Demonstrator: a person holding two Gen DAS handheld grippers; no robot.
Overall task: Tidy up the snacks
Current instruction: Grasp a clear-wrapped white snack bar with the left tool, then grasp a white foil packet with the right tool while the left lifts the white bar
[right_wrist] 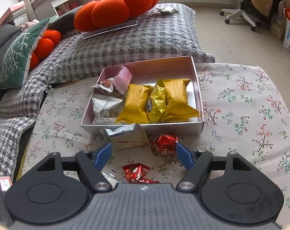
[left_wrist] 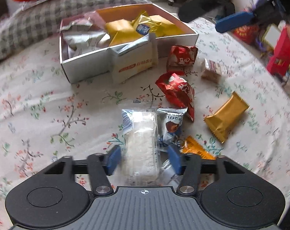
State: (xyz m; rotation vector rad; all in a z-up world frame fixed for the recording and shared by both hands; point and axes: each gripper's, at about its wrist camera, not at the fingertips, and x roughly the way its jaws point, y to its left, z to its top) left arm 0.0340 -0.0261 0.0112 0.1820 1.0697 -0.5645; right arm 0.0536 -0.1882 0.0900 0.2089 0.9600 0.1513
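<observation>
Right under the left gripper (left_wrist: 143, 158), the clear-wrapped rice cracker (left_wrist: 141, 143) lies on the floral cloth (left_wrist: 49, 105) between jaws not yet pinching it, so next: squeeze, lift, carry to the white box (left_wrist: 87, 65) beyond.

tablecloth (left_wrist: 49, 103): printed cloth | red wrappers (left_wrist: 176, 92): glossy foil | box (right_wrist: 145, 129): matt card

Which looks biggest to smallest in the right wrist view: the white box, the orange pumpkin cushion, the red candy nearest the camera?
1. White box
2. Orange pumpkin cushion, though farther away, so unsure
3. Red candy
</observation>
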